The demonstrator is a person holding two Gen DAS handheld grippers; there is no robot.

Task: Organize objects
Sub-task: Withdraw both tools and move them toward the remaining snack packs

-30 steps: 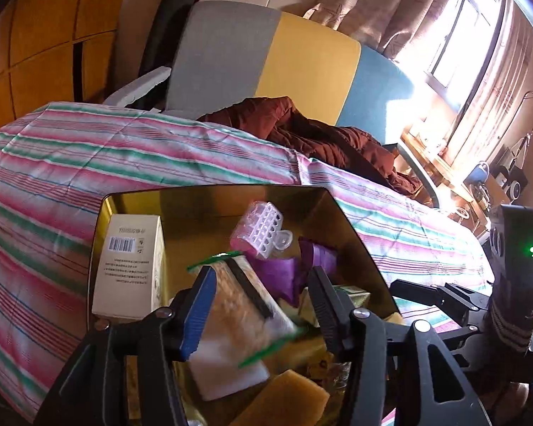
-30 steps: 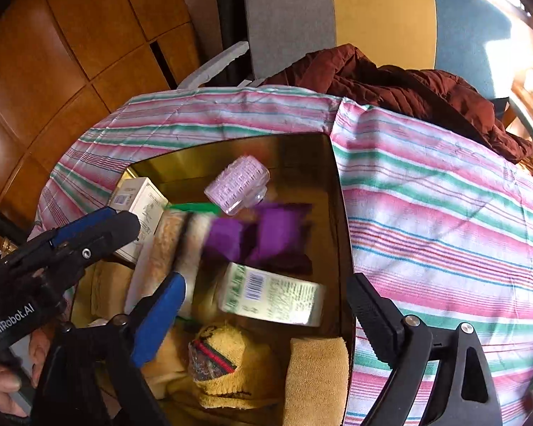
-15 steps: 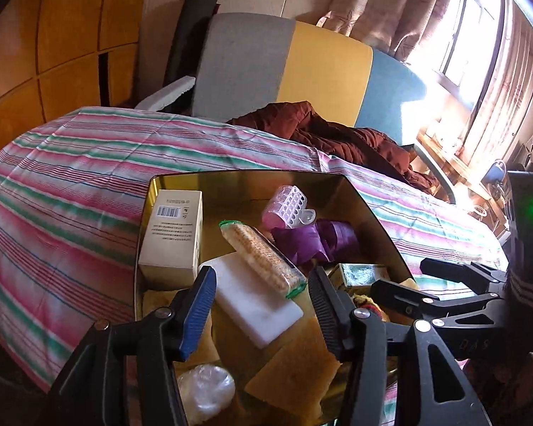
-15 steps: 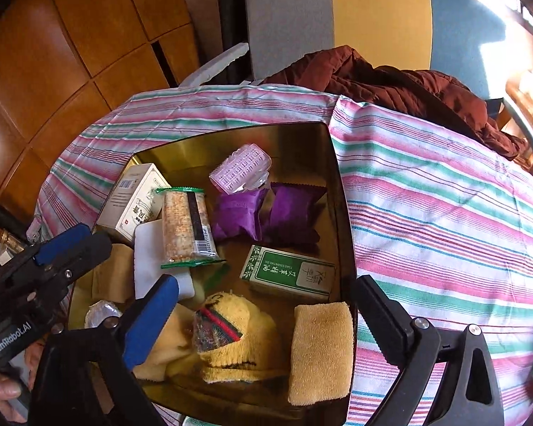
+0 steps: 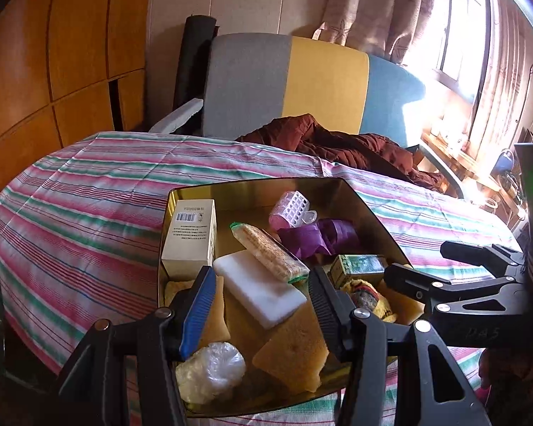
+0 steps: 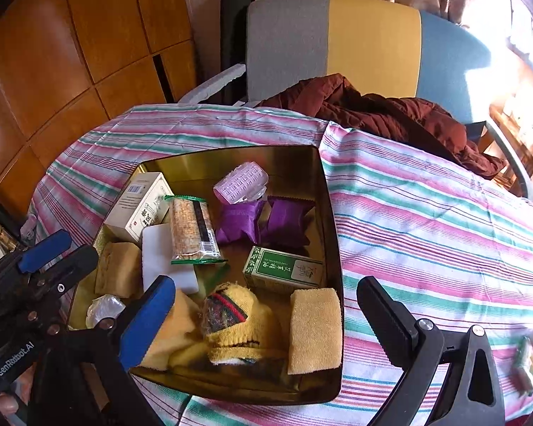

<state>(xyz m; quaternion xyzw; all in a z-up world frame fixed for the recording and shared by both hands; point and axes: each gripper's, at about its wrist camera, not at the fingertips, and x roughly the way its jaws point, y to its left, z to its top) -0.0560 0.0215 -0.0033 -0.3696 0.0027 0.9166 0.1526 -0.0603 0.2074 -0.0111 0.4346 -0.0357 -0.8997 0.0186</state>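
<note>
A gold tin box (image 6: 332, 234) (image 5: 380, 220) sits on the striped tablecloth, full of items. A cracker pack (image 6: 192, 229) (image 5: 270, 252) lies on a white block (image 6: 160, 259) (image 5: 263, 291). Around them lie a white carton (image 6: 138, 206) (image 5: 192, 234), a pink hair roller (image 6: 241, 183) (image 5: 291, 209), purple pouches (image 6: 266, 220), a green tea box (image 6: 282, 268), a knitted yellow item (image 6: 231, 319) and yellow sponges (image 6: 314, 330). My left gripper (image 5: 263, 305) is open and empty above the box's near end. My right gripper (image 6: 266, 319) is open and empty above the near right corner.
A brown jacket (image 6: 383, 113) lies at the table's far edge before a grey, yellow and blue chair (image 6: 337, 42). A small green and yellow packet (image 6: 527, 362) lies on the cloth at the right. Wooden panels stand at the left.
My left gripper has let go of the cracker pack, which now lies on the white block. Both grippers have pulled back and up from the box.
</note>
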